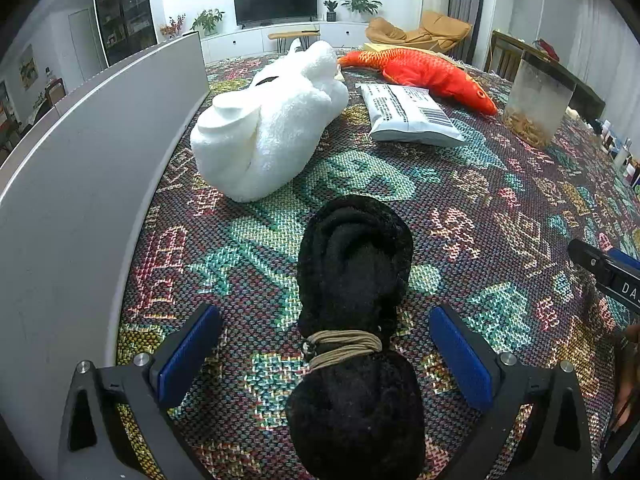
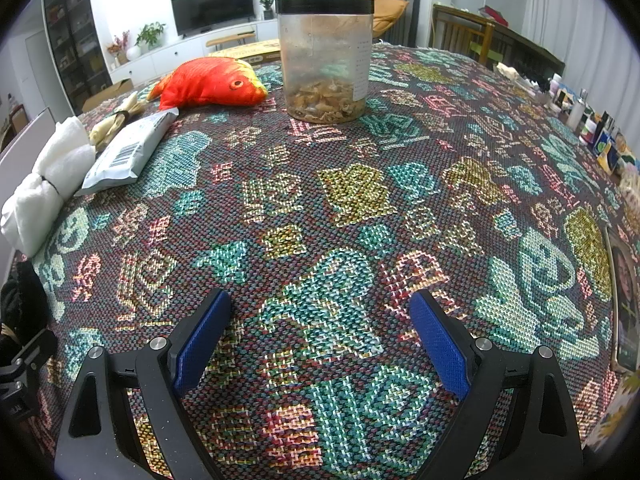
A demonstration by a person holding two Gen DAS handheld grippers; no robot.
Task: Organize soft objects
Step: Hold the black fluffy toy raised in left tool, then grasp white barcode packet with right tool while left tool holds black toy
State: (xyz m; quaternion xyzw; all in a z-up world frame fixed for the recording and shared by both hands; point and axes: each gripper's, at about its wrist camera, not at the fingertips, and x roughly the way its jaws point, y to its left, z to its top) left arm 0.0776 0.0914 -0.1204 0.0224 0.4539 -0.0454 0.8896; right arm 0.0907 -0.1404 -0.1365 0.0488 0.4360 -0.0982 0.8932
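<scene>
Left gripper (image 1: 326,354): jaws spread wide, blue pads clear of everything, gripping nothing.
Black bundle (image 1: 354,280): dark fleecy cloth, rolled and tied with a tan elastic band (image 1: 344,346), lying on the woven tablecloth (image 1: 500,216) between the left jaws, touching neither pad.
Right gripper (image 2: 320,338): also spread wide and empty, hovering over bare patterned cloth, away from the soft things.
White bundle (image 1: 268,128): rolled towel beyond the black one, beside a grey panel (image 1: 80,152).
Further back: a grey packet (image 1: 408,114), a red fish toy (image 1: 424,70), a plastic jar (image 2: 326,60).
Step in hand: the black bundle looks set down near the white one.
Next move: likely draw the left gripper back without snagging it, then reach for the fish.
</scene>
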